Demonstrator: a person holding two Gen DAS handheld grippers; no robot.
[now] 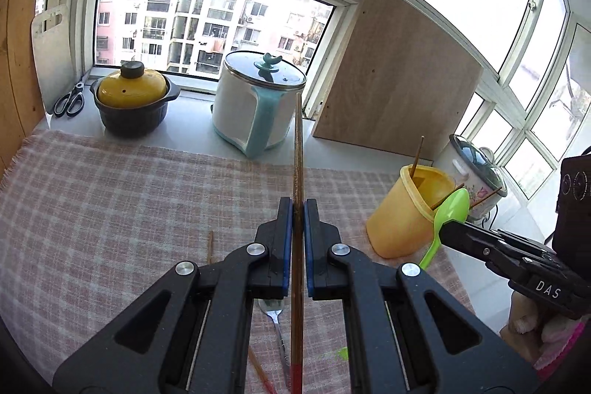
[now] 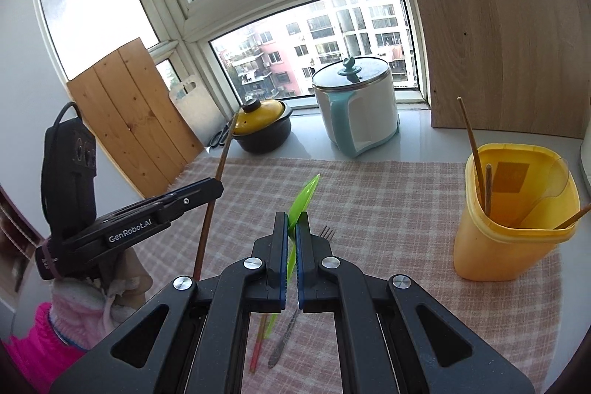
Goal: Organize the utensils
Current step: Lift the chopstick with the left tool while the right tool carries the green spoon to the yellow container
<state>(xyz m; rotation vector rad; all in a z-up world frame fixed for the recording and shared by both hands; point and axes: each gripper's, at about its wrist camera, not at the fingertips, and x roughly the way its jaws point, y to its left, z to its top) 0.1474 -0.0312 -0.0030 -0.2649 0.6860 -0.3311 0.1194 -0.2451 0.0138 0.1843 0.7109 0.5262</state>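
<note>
My left gripper (image 1: 298, 205) is shut on a brown chopstick (image 1: 297, 150) with a red end, held upright above the checked cloth; it also shows in the right wrist view (image 2: 218, 187). My right gripper (image 2: 291, 218) is shut on a green plastic spoon (image 2: 304, 196), held above the cloth; the spoon (image 1: 448, 209) hangs just beside the rim of the yellow utensil cup (image 1: 410, 216). The cup (image 2: 513, 216) holds several chopsticks and a clear spoon. A metal fork (image 2: 286, 338) and a chopstick (image 2: 258, 342) lie on the cloth beneath the grippers.
A white and teal pot (image 1: 255, 106) and a yellow-lidded black pot (image 1: 131, 98) stand on the windowsill. Scissors (image 1: 70, 100) lie at far left. A wooden board (image 1: 395, 72) leans behind the cup. A small flowered cooker (image 1: 476, 172) stands to the cup's right.
</note>
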